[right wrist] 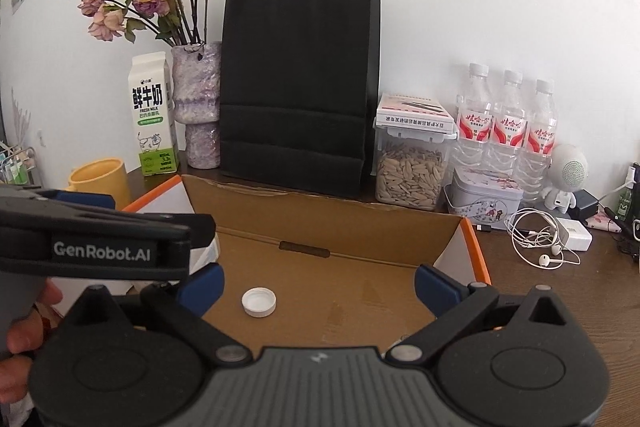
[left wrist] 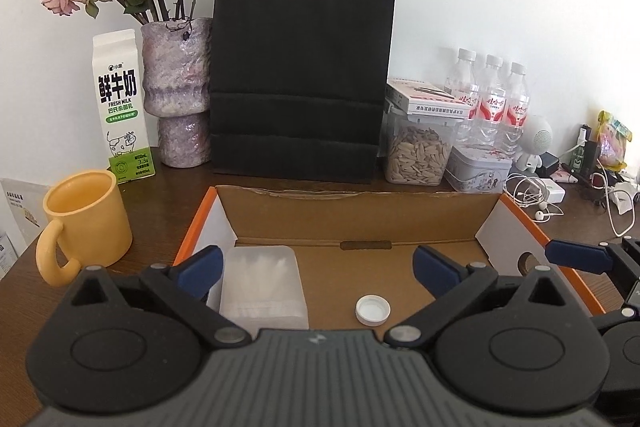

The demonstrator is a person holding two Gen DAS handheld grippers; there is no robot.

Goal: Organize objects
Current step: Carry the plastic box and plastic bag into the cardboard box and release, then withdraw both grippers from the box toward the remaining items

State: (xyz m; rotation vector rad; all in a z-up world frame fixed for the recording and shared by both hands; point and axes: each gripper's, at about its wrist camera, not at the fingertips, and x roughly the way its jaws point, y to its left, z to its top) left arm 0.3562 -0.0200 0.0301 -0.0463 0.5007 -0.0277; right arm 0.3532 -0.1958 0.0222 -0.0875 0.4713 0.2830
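An open cardboard box (left wrist: 360,223) with orange edges lies in front of both grippers; its far wall (right wrist: 320,223) also shows in the right wrist view. Inside lie a clear plastic case (left wrist: 262,287) at the left and a white bottle cap (left wrist: 373,310) near the middle. My left gripper (left wrist: 318,267) stands open over the box, the case by its left finger, nothing between the pads. My right gripper (right wrist: 318,285) is open too, above the cap (right wrist: 259,301), which lies nearer its left finger. The left gripper's body (right wrist: 100,239) crosses the right wrist view at the left.
Along the wall stand a milk carton (left wrist: 120,107), a vase of dried roses (left wrist: 178,91), a black paper bag (left wrist: 300,67), a jar of seeds (left wrist: 418,151), a tin (left wrist: 478,167) and three water bottles (left wrist: 490,99). A yellow mug (left wrist: 86,223) sits left; earphones (left wrist: 528,195) and chargers lie right.
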